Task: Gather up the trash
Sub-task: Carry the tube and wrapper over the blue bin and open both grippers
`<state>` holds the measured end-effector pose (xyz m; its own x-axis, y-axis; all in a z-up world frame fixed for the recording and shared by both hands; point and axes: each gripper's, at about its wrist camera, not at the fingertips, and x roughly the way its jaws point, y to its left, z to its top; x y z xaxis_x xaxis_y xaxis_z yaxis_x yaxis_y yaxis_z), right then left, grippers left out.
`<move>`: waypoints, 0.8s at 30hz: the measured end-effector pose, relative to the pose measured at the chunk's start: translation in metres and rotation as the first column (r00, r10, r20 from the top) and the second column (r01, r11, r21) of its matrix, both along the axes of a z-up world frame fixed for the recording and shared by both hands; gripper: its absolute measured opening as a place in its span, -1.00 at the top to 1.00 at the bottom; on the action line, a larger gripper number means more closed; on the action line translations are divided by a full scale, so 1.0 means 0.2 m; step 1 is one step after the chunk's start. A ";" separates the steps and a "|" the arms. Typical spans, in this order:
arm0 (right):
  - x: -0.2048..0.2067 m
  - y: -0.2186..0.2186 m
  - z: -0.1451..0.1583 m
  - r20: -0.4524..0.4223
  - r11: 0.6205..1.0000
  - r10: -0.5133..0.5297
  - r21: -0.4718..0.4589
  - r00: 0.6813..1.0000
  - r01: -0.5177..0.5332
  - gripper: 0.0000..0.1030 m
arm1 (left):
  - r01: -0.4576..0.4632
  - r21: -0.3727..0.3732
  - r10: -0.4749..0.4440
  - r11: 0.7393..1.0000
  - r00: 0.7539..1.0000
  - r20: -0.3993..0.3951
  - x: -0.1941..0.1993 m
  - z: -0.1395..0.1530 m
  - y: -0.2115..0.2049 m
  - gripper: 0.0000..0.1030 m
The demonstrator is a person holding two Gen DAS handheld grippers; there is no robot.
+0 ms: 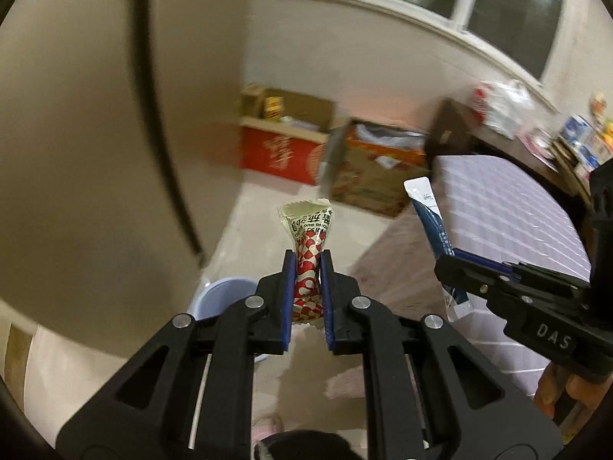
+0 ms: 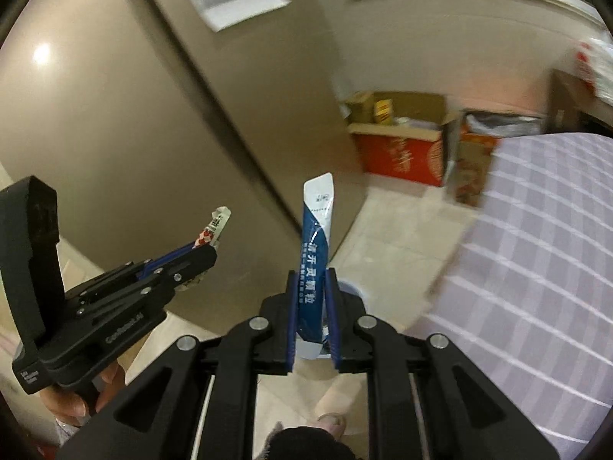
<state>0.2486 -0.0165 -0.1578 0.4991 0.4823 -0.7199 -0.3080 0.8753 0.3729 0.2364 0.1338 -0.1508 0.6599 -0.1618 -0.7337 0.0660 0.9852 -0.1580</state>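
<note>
Basically two wrappers, one per gripper: left gripper (image 1: pixel 308 264) pinches a crinkly red-white checked candy wrapper (image 1: pixel 307 245); right gripper (image 2: pixel 312 280) clamps a glossy blue-white sachet (image 2: pixel 316 237). One pale round plastic bin (image 1: pixel 220 301) below, two cardboard boxes (image 1: pixel 283 145) behind.

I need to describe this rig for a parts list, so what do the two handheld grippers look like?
Both the left gripper and the right gripper are matte black plastic scissor-style linkages with round silver pivot pins and triangular cutouts in the arms. The fingers carry ridged blue pads. Thin pale rods run along the body. White lettering is printed on each housing, and no cables show.
</note>
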 end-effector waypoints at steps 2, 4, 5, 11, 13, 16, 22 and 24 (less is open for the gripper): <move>0.03 0.12 -0.05 -0.014 1.000 0.029 -0.007 0.999 -0.029 0.73 | -0.036 0.001 0.036 0.999 0.999 -0.019 0.01 -0.05 0.10 0.75; 0.06 0.24 -0.11 -0.034 0.998 0.065 -0.013 0.997 -0.065 0.73 | -0.075 0.007 0.075 0.997 0.996 -0.043 0.03 -0.12 0.20 0.75; 0.09 0.31 -0.15 -0.043 0.997 0.080 -0.011 0.996 -0.081 0.73 | -0.086 0.009 0.086 0.996 0.995 -0.051 0.03 -0.14 0.23 0.75; 0.20 0.51 -0.33 -0.038 0.996 0.081 -0.021 0.996 -0.082 -0.02 | -0.146 0.010 0.146 0.989 0.981 -0.127 0.10 -0.32 0.40 0.75; 0.19 0.51 -0.37 -0.044 0.996 0.083 -0.025 0.996 -0.084 -0.02 | -0.149 0.015 0.149 0.989 0.977 -0.150 0.11 -0.38 0.41 0.75; 0.17 0.50 -0.41 -0.043 0.996 0.074 -0.048 0.996 -0.076 -0.04 | -0.151 0.034 0.154 0.988 0.972 -0.178 0.14 -0.45 0.39 0.75; 0.12 0.40 -0.40 -0.002 0.994 0.023 -0.104 1.000 -0.023 -0.24 | -0.126 0.031 0.130 0.992 0.970 -0.204 0.20 -0.52 0.32 0.75; 0.11 0.35 -0.39 0.019 0.994 0.003 -0.110 1.000 -0.001 -0.27 | -0.118 0.033 0.122 0.993 0.971 -0.207 0.22 -0.52 0.30 0.75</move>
<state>0.2705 0.0542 -0.2350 0.5122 0.4012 -0.7593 -0.3154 0.9103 0.2682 0.2794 0.1932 -0.2551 0.5059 -0.0746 -0.8594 -0.0848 0.9871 -0.1356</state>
